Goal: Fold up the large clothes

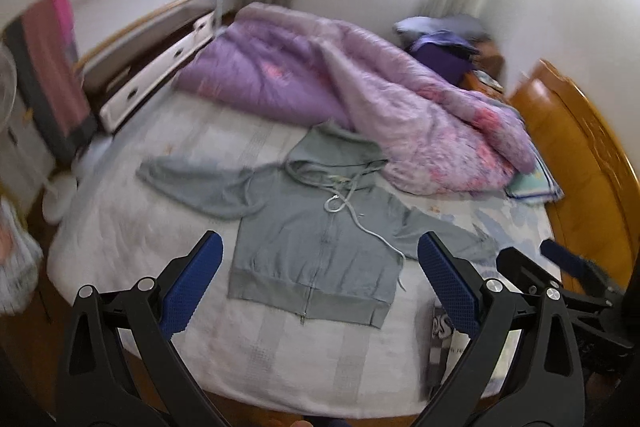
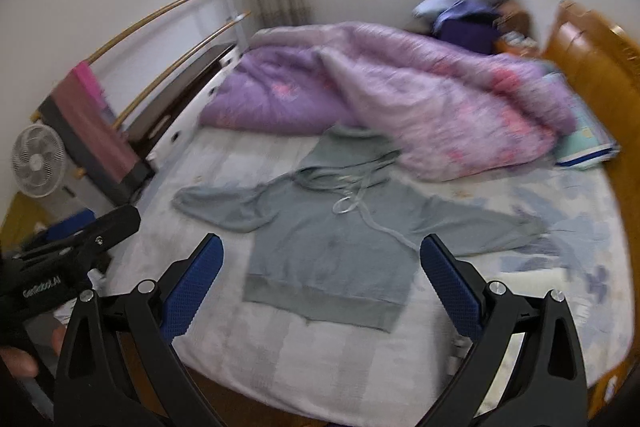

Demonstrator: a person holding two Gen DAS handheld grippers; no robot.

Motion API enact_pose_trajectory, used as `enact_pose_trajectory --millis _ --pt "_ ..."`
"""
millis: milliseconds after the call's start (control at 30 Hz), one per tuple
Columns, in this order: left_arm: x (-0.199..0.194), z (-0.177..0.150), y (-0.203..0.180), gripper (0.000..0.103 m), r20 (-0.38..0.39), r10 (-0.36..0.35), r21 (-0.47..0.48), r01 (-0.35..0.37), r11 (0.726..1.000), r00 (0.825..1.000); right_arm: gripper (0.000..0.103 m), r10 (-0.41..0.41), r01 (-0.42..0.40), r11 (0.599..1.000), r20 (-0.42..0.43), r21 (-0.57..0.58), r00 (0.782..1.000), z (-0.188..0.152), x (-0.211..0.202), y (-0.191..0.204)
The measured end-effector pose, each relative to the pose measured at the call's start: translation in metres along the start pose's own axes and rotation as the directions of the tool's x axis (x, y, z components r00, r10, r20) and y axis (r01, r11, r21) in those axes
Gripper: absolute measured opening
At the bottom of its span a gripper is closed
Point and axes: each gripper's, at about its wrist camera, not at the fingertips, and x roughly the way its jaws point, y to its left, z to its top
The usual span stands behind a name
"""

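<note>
A grey zip hoodie (image 1: 320, 247) lies flat, front up, on the bed, sleeves spread to both sides and hood toward the quilt. It also shows in the right wrist view (image 2: 332, 251). My left gripper (image 1: 320, 267) is open and empty, held above the hoodie's hem near the bed's front edge. My right gripper (image 2: 320, 267) is open and empty, also above the hem. The right gripper shows at the right edge of the left wrist view (image 1: 560, 267); the left gripper's body shows at the left of the right wrist view (image 2: 80, 239).
A purple and pink quilt (image 1: 360, 99) is bunched behind the hood. The bed (image 1: 140, 227) has a wooden headboard (image 1: 580, 155) on the right. A fan (image 2: 38, 161) and a rail with a hung towel (image 2: 92, 123) stand left. A pillow (image 2: 588, 143) lies by the headboard.
</note>
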Motion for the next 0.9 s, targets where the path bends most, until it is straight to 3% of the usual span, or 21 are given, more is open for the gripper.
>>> enact_pose_trajectory --millis 167,267,333,433,533,700,900 --pt "0.068 0.009 0.053 0.098 -0.085 0.043 -0.084 -0.050 0.995 0.995 0.094 0.062 -0.061 0.998 -0.102 0.016 0.993 0.008 0.072 0.000" --pt "0.107 0.009 0.096 0.098 -0.137 0.014 -0.182 -0.039 0.983 0.990 0.073 0.085 -0.084 0.996 -0.176 0.013 0.981 0.007 0.118 0.009" --pt "0.133 0.008 0.128 0.098 -0.155 0.002 -0.252 -0.041 0.967 0.988 0.051 0.091 -0.085 0.996 -0.231 0.032 0.969 0.003 0.151 0.016" --pt "0.175 0.009 0.182 0.098 -0.175 -0.021 -0.335 -0.040 0.941 0.984 0.031 0.112 -0.095 0.993 -0.290 0.073 0.950 -0.003 0.200 0.026" --pt "0.219 0.012 0.244 0.098 -0.202 -0.024 -0.407 -0.061 0.911 0.979 0.019 0.131 -0.091 0.987 -0.339 0.133 0.931 -0.008 0.253 0.034" --pt "0.308 0.026 0.359 0.098 -0.235 0.035 -0.498 -0.151 0.854 0.971 0.019 0.112 -0.033 0.979 -0.393 0.202 0.913 -0.014 0.333 0.042" --pt "0.391 0.031 0.467 0.097 -0.243 0.101 -0.590 -0.230 0.774 0.965 0.020 0.103 0.014 0.968 -0.447 0.250 0.889 -0.027 0.421 0.049"
